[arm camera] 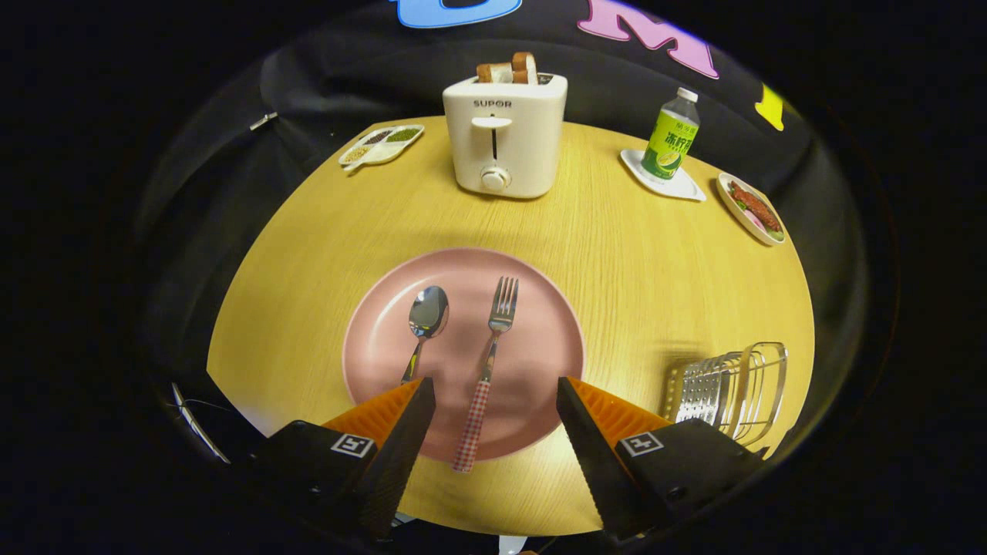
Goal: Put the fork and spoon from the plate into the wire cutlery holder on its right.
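The gripper [496, 385] hangs over the near side of the plate [378, 339] with its fingers spread wide, holding nothing; the fork [489, 359] lies between them, its checked handle pointing back past the tips; the spoon [425, 320] lies beside the fork, near the left finger; the wire cutlery holder [732, 385] stands right of the plate; beyond, a toaster [505, 135] marked SUPOR holds bread; a bottle [671, 137] stands further right on the table [655, 270].

Round wooden table [632, 262] before black cloth wall [339, 69]
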`<state>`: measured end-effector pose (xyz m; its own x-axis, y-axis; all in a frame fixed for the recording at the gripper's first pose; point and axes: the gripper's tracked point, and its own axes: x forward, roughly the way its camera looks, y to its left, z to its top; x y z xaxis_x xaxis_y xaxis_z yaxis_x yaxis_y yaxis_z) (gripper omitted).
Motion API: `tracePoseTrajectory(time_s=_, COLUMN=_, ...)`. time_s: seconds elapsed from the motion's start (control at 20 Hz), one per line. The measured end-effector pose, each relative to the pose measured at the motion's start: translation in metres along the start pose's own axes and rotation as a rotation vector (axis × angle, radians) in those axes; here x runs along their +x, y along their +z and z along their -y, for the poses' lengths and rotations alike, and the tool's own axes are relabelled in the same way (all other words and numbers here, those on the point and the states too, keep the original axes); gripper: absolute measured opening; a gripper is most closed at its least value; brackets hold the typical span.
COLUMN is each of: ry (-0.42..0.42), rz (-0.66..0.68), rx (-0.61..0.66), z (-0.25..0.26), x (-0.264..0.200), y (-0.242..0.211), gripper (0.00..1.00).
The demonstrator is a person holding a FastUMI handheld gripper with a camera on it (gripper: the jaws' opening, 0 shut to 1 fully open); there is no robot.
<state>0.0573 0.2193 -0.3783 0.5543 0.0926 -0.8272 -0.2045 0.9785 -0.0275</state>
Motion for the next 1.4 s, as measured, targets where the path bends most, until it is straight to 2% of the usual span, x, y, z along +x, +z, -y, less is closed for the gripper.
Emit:
tracePoseTrajectory(time_s=0.15, ry=-0.011, rz=-0.051, rx=-0.007, z=-0.002, x=0.017, y=-0.008, gripper=0.94)
tracePoseTrajectory(time_s=0.3, ry=-0.021, rz=-0.116, rx=0.014, z=-0.002, x=0.027, y=-0.019, gripper=0.80)
tracePoseTrajectory(time_s=0.45, ry=-0.011, rz=-0.159, rx=0.030, z=-0.007, x=0.033, y=-0.024, gripper=0.72)
tracePoseTrajectory(time_s=0.5, ry=-0.013, rz=-0.165, rx=0.027, z=-0.008, x=0.033, y=-0.024, gripper=0.64)
tracePoseTrajectory(time_s=0.65, ry=-0.027, rz=-0.197, rx=0.056, z=-0.004, x=0.031, y=-0.027, gripper=0.25)
tracePoseTrajectory(time_s=0.7, ry=-0.002, rz=-0.211, rx=0.069, z=-0.008, x=0.034, y=-0.028, gripper=0.17)
tracePoseTrajectory(time_s=0.8, ry=0.017, rz=-0.223, rx=0.066, z=-0.006, x=0.026, y=-0.029, gripper=0.13)
tracePoseTrajectory(time_s=1.05, ry=0.083, rz=-0.180, rx=0.039, z=0.018, x=-0.029, y=-0.022, gripper=0.12)
tracePoseTrajectory(time_s=1.25, ry=0.111, rz=-0.158, rx=-0.015, z=0.062, x=-0.095, y=-0.025, gripper=0.12)
tracePoseTrajectory(time_s=1.4, ry=0.118, rz=-0.193, rx=-0.084, z=0.105, x=-0.133, y=-0.031, gripper=0.12)
